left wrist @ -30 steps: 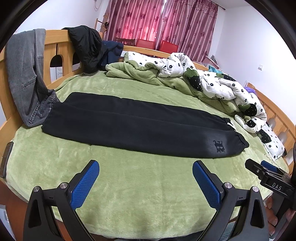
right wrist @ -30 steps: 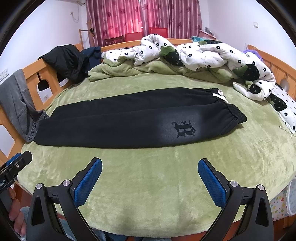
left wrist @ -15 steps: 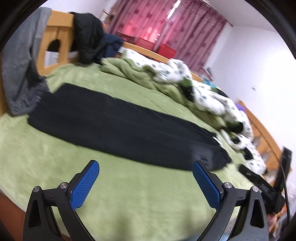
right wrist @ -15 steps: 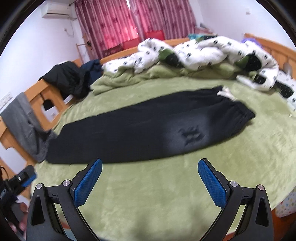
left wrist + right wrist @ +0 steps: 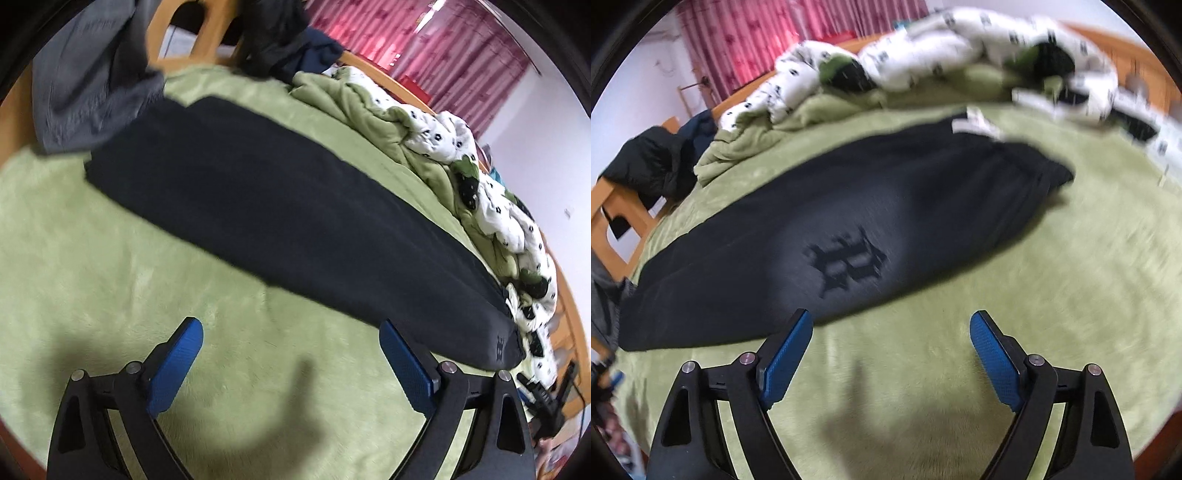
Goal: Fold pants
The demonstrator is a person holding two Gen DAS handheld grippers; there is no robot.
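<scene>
Black pants (image 5: 280, 206) lie flat and lengthwise across a green blanket (image 5: 92, 266), legs laid one on the other. The right wrist view shows their waistband end (image 5: 1027, 173) with a dark printed emblem (image 5: 849, 262) and a white drawstring (image 5: 975, 125). My left gripper (image 5: 291, 336) hovers low over the blanket just short of the pants' near edge, its jaws wide and closing, nothing between them. My right gripper (image 5: 890, 332) hangs just before the near edge below the emblem, jaws also closing with only blanket between them.
A rumpled white spotted quilt (image 5: 491, 192) and a green cover (image 5: 775, 133) pile up behind the pants. Grey jeans (image 5: 92, 74) and dark jackets (image 5: 653, 162) hang on the wooden bed rail (image 5: 192, 44). Red curtains (image 5: 424, 51) close off the back.
Both grippers have dropped toward the bed and moved in close to the pants' near edge, rolling as they went. Their jaws have narrowed a little. The pants have not moved.
</scene>
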